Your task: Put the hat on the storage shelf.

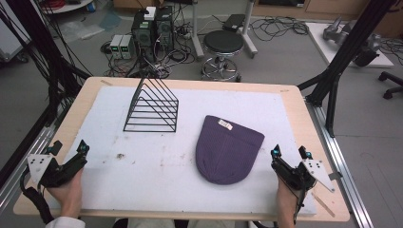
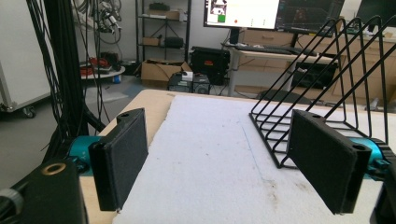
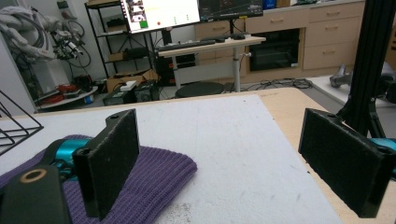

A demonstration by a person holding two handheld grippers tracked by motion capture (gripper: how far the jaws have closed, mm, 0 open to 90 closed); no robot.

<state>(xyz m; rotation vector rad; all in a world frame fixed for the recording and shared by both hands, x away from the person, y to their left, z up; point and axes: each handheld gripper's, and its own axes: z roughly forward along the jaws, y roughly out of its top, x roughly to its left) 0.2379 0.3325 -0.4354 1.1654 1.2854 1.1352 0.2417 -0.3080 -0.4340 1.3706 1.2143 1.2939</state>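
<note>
A purple knitted beanie with a small white label lies flat on the white mat, right of centre. A black wire rack of triangular dividers stands at the mat's back left. My left gripper rests at the mat's front left corner, open, with nothing between its jaws; in its own view the left gripper points toward the wire rack. My right gripper sits open just right of the beanie. In the right gripper view, the gripper is empty and the beanie lies behind its left jaw.
The mat covers a wooden table framed by black metal posts. Beyond the far edge stand a black stool, computer boxes and loose cables on the floor. Bare mat lies between rack, beanie and the grippers.
</note>
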